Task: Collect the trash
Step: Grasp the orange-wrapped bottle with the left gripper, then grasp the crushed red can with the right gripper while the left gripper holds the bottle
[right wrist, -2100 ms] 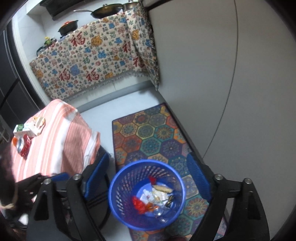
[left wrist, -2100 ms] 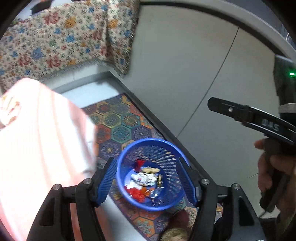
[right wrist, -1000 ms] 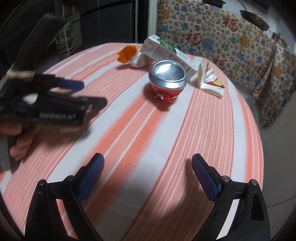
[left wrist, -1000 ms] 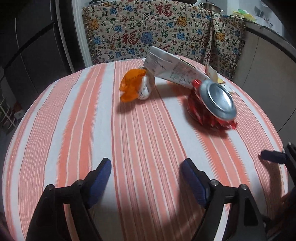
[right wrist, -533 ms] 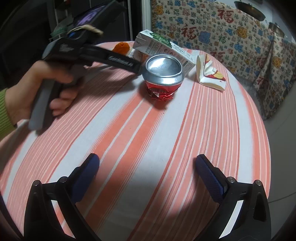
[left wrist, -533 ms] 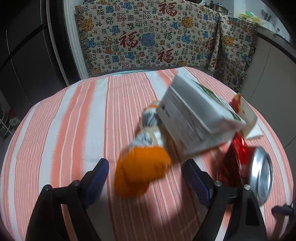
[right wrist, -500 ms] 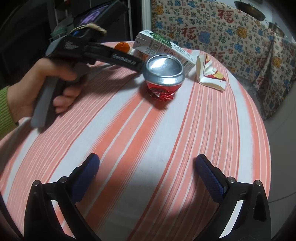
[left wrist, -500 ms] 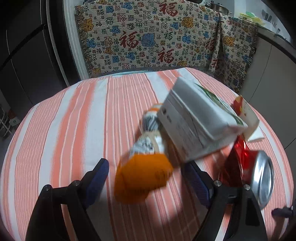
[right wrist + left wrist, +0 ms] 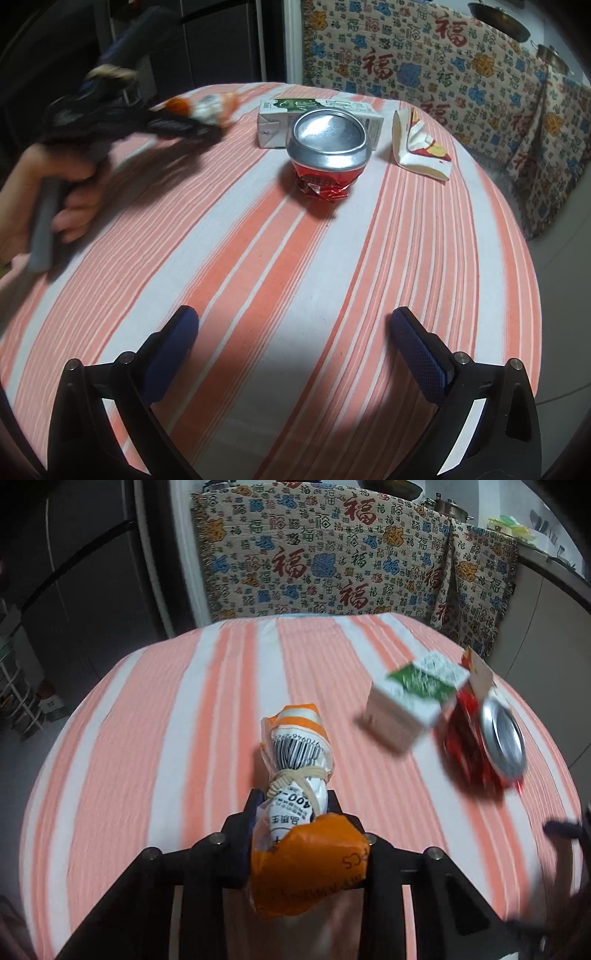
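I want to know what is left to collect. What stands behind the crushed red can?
Right behind the crushed red can lies a white and green carton. The can hides the carton's middle part.

we count four pieces of trash: one orange-and-white wrapper [image 9: 295, 775] bound with a rubber band, one crushed red can [image 9: 327, 155], one white-and-green carton [image 9: 317, 110], and one crumpled paper packet [image 9: 419, 147]. we see two grippers and one striped tablecloth [image 9: 295, 277].
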`<action>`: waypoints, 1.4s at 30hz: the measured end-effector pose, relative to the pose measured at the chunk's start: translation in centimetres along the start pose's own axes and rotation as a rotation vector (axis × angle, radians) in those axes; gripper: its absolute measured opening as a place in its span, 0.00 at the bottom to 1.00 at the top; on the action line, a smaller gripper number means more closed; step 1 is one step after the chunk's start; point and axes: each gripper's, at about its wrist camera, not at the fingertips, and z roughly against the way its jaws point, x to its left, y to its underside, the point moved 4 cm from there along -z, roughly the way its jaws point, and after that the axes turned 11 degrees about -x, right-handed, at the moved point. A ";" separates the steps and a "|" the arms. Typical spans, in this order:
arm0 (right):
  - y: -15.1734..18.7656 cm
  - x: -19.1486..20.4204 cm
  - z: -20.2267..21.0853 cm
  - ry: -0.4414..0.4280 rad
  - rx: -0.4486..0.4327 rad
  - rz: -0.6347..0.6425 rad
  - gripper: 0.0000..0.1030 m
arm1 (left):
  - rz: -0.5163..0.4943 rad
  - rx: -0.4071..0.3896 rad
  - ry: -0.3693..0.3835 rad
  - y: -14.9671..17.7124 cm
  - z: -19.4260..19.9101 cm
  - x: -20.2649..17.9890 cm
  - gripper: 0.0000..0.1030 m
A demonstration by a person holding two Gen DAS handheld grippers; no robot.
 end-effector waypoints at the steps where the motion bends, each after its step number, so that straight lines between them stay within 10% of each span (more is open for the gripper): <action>1: 0.0 0.0 0.0 0.000 0.000 0.000 1.00 | 0.008 0.004 0.001 0.8 1.1 0.3 0.32; 5: 0.0 -0.1 0.0 0.000 0.000 0.001 1.00 | 0.035 -0.017 0.006 3.3 4.9 0.6 0.34; 9: 0.0 -0.1 0.1 0.000 -0.001 0.001 1.00 | 0.005 -0.018 0.008 4.1 5.3 -0.4 0.66; 16: 0.1 -0.2 0.1 0.003 -0.002 -0.001 1.00 | 0.013 0.010 -0.041 5.3 3.8 -0.6 0.92; 34: -7.0 -3.4 -7.6 0.068 0.017 -0.064 0.99 | 0.048 0.020 -0.038 5.6 3.6 -0.5 0.96; 36: -7.6 -3.3 -7.8 0.070 0.000 -0.072 0.93 | 0.049 0.020 -0.038 5.6 3.7 -0.5 0.96; 39: -7.1 -3.3 -6.5 0.086 -0.036 -0.081 0.53 | 0.049 0.019 -0.038 5.6 3.7 -0.6 0.96; 42: -5.2 -2.6 -4.5 0.057 -0.035 -0.058 0.53 | 0.050 0.019 -0.038 5.7 3.7 -0.5 0.96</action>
